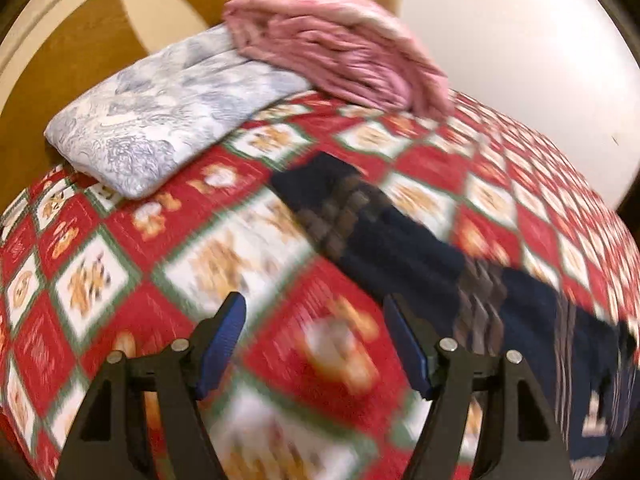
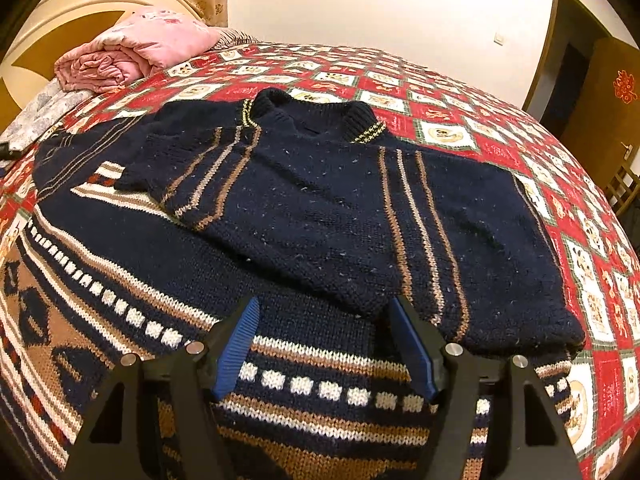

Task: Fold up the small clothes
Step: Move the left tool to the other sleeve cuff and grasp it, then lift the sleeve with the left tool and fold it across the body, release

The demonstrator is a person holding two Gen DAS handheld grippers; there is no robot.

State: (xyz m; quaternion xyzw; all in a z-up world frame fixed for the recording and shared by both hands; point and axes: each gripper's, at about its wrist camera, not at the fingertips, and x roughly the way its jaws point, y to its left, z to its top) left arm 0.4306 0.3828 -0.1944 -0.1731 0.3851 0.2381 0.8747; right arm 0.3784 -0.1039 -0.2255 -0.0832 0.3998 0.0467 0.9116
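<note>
Beyond left gripper (image 1: pixel 316 312) (blurred), sweater (image 1: pixel 400 248) indistinct.

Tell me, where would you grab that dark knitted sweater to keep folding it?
Probably the navy sweater by its outstretched sleeve cuff, coming from the right edge with the open right tool. That sleeve lies flat and unfolded on the quilt, while the other sleeve is already folded across the chest.
</note>
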